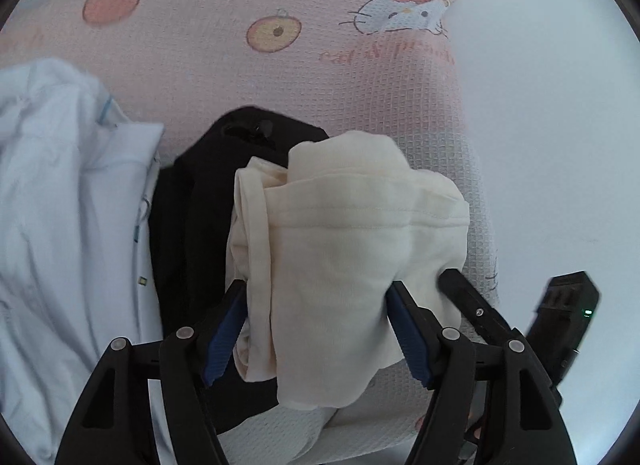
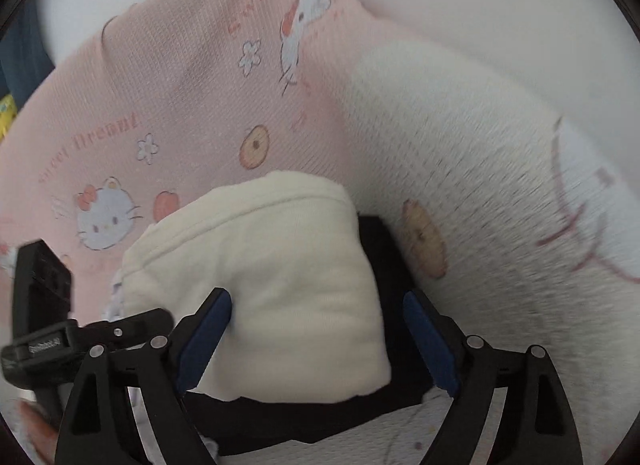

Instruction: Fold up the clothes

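Cream garment (image 1: 344, 249) folded atop black garment (image 1: 192, 201).

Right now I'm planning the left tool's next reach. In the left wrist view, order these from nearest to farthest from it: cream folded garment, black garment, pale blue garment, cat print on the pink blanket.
1. Cream folded garment: between the left tool's fingers.
2. Black garment: just behind, left of the cream one.
3. Pale blue garment: far left.
4. Cat print: top right.

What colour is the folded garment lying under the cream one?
Black: the folded black garment under the cream folded garment shows best in the right wrist view.
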A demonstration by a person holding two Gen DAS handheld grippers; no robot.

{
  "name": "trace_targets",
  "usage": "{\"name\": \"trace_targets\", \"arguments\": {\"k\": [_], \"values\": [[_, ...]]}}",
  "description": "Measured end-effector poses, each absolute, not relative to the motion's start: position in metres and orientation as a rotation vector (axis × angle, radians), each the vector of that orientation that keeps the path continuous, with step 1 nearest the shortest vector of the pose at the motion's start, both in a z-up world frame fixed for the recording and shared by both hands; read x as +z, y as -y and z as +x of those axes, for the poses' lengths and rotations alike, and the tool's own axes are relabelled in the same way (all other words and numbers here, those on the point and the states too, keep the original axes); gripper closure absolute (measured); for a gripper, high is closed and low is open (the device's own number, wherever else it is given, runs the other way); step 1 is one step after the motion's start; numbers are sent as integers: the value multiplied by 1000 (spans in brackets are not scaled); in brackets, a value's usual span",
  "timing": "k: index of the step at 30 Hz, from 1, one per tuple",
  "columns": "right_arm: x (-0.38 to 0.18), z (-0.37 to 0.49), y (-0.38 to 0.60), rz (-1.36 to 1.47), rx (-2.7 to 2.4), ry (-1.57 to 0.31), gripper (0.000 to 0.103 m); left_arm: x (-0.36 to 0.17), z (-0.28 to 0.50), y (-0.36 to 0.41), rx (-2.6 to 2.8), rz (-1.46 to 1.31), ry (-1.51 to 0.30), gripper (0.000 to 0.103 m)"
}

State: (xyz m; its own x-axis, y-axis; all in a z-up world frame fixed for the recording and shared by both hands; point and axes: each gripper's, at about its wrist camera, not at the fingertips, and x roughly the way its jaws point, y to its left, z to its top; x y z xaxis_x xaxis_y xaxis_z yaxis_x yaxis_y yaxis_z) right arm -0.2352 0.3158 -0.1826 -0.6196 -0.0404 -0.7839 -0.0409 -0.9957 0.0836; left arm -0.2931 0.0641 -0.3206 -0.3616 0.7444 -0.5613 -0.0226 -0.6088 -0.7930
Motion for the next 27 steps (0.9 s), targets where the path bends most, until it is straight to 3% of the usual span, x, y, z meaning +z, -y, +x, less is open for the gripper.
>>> {"name": "trace_targets", "arguments": {"k": [5, 9, 17, 23, 27], "values": [[-152, -216, -315, -1260, 2811, -133, 16, -273, -279, -38, 2090, -1212, 911, 34], [-127, -188, -312, -1187, 2815, -184, 15, -242, -260, -12, 2158, -1105, 934, 21], [-106, -143, -287, -1147, 2833, -261, 15, -217, -228, 7, 2214, -1040, 910, 20], [-88, -93, -262, -1067, 2885, -272, 14, -208, -181, 0, 2274, -1007, 803, 20], [-76, -63, -248, -990, 2916, -279, 14, -193, -145, -15, 2360, -971, 583, 20]]}}
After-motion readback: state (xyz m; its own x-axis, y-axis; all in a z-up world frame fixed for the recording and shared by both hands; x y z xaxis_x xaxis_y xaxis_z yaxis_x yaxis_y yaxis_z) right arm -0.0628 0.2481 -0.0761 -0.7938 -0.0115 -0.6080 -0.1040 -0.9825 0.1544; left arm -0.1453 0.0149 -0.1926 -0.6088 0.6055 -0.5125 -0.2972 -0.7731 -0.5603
